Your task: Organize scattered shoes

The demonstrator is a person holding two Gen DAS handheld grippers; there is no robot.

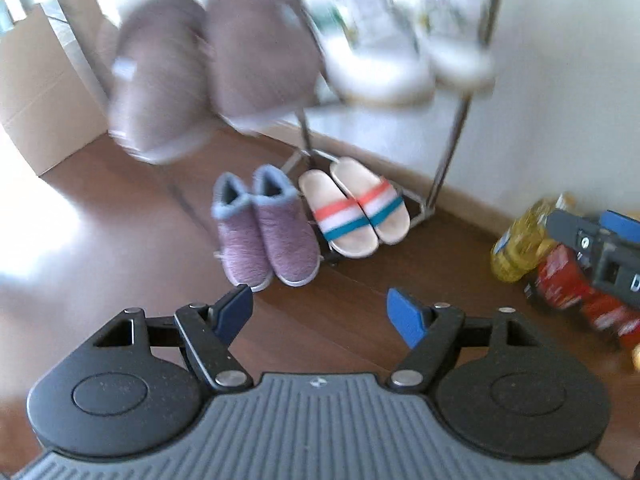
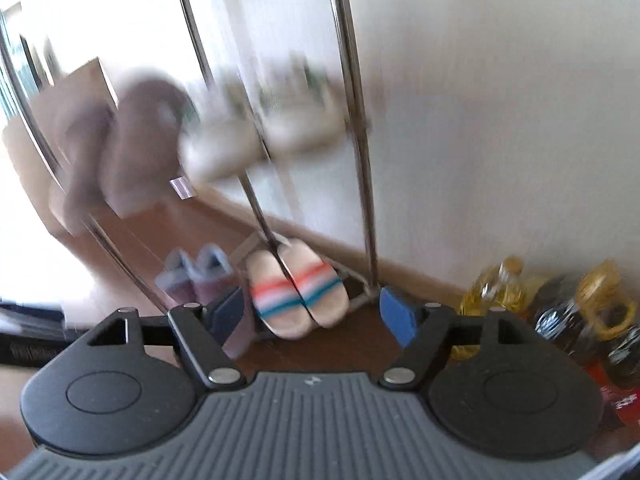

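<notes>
Both sets of jaws are standing wide and holding nothing: we're hovering the left gripper (image 1: 320,308) and the right gripper (image 2: 310,312) above the wooden floor (image 1: 120,220), tilted down and pointing at the metal shoe rack (image 1: 444,168) against the wall.

On the upper shelf, we're seeing a mauve pair (image 1: 208,68) toward the left edge and a white pair (image 1: 408,64) toward the right edge, both badly blurred. Down low, the striped slides (image 1: 354,208) are sitting paired on the bottom rails, and the purple fleece booties (image 1: 264,228) are standing side by side on the floor, touching, just off the rack's front left corner.

Every pair is looking neat already; whether the booties belong on the rails, we can't tell from here.

Those booties are looking soft and light, so we're judging the fuzzy collar or the heel the best place to pinch, since the knit upper will likely squash. The slides seem stiffer; the strap offers a sure hold.

Off to the right, oil bottles (image 1: 520,240) are crowding the floor, near the right gripper.
</notes>
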